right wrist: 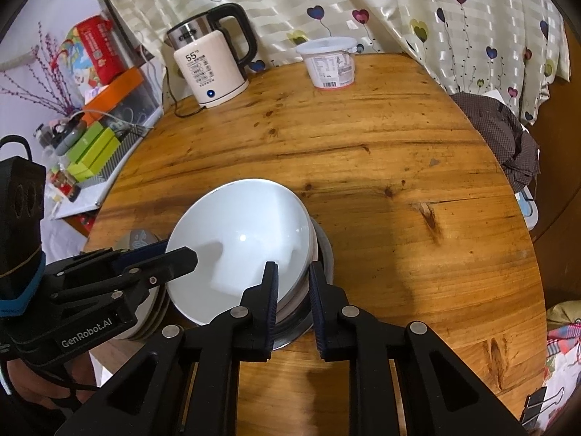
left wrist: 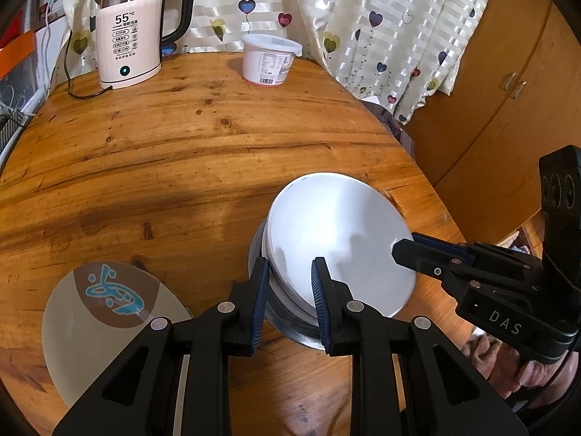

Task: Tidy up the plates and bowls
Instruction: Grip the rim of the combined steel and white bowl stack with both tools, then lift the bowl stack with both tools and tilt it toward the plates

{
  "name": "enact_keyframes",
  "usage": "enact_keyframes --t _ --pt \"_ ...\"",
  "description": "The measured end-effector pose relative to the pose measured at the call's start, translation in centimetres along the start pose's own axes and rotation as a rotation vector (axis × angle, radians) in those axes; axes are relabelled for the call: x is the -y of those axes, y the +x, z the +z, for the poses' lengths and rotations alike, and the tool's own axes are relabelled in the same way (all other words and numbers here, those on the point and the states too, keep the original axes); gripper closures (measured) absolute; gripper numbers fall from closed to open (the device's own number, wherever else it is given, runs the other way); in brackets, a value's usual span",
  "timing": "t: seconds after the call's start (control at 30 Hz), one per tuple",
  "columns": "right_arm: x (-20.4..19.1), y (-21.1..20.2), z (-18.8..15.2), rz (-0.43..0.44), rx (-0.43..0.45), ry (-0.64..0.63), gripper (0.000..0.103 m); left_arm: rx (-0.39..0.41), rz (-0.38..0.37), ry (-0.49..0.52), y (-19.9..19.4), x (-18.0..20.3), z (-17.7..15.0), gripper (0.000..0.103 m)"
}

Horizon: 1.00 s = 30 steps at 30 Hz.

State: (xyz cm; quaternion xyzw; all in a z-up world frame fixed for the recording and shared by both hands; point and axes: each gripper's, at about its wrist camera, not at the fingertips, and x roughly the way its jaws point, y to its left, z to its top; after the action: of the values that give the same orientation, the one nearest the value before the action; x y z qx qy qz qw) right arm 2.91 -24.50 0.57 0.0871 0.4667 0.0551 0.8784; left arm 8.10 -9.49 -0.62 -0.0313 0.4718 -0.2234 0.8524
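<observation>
Pinching white bowl (left wrist: 341, 247) rim with left gripper (left wrist: 290, 301) at 7 o'clock, right gripper (right wrist: 293, 301) at 4 – steadying stack on steel dish (right wrist: 323, 254) – fish plate (left wrist: 109, 312) waiting.

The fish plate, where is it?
In the left wrist view the fish plate lies flat on the wooden table at the lower left, left of the stacked white bowls and partly hidden by the left hand-held gripper.

Round knotty pine table (right wrist: 381, 189) against heart-print striped curtain (left wrist: 363, 18); wooden cabinet (left wrist: 508, 83) at right, cluttered side shelf (right wrist: 90, 134) at left; electric kettle (left wrist: 127, 36) and lidded plastic tub (left wrist: 270, 60) near the table's far edge.
</observation>
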Motion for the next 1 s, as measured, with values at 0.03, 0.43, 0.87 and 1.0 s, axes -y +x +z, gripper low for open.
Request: enact_keyframes --t 0.03,0.43,0.87,1.0 --pt "0.0 0.0 0.0 0.005 -0.001 0.003 0.085 0.000 -0.001 0.000 0.0 0.0 0.0 0.079" --pt "0.8 -0.6 -0.2 0.027 0.011 0.010 0.084 0.032 -0.003 -0.014 -0.9 -0.6 -0.1 0.079" --pt "1.6 -2.2 -0.3 0.047 0.052 0.019 0.084 0.093 0.012 -0.016 -2.9 -1.6 -0.3 0.077" --pt "1.9 -2.7 -0.2 0.052 0.071 0.026 0.084 0.100 0.018 -0.018 -3.2 -2.0 -0.3 0.077"
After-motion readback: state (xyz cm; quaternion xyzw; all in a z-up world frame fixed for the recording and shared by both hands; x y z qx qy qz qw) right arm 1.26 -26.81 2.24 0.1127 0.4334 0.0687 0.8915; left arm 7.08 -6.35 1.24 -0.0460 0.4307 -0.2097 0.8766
